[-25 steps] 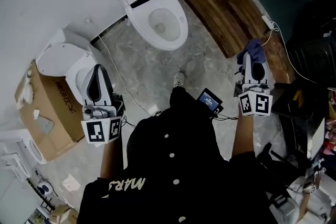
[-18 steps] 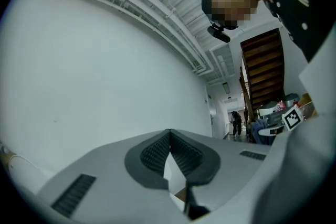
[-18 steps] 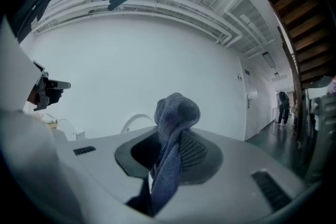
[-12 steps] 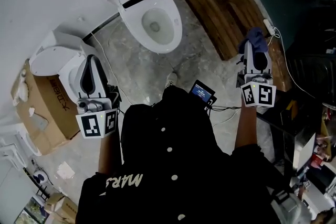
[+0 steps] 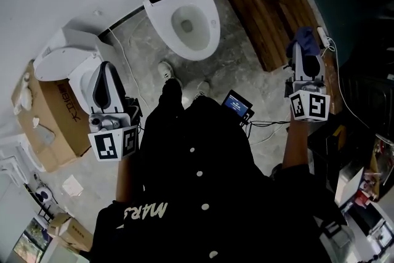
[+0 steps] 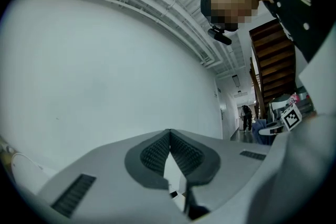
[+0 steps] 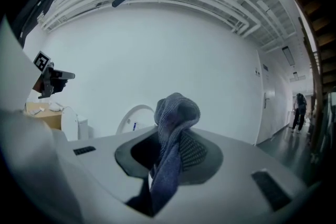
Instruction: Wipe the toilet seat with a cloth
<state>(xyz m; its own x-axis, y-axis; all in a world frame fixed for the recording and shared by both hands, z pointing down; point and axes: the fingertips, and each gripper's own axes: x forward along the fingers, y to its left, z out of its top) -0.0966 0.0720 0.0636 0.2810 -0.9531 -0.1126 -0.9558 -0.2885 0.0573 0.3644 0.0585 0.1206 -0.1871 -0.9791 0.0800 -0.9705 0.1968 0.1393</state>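
Ideally the toilet seat point(image 5: 211, 34), well ahead of the jaws, is met cloth-first; the blue cloth point(image 7: 176, 113) is clamped in the right gripper's point(image 7: 168, 152) jaws. The left gripper's point(image 6: 169, 139) jaws are pressed together, empty.

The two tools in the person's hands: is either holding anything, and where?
The right tool pinches a blue cloth around its middle, a bunch poking past the tips. The left tool is shut, holding nothing.

Left claw point(image 5: 105, 69) closed, right claw point(image 5: 306, 55) around cloth point(image 7: 177, 110).
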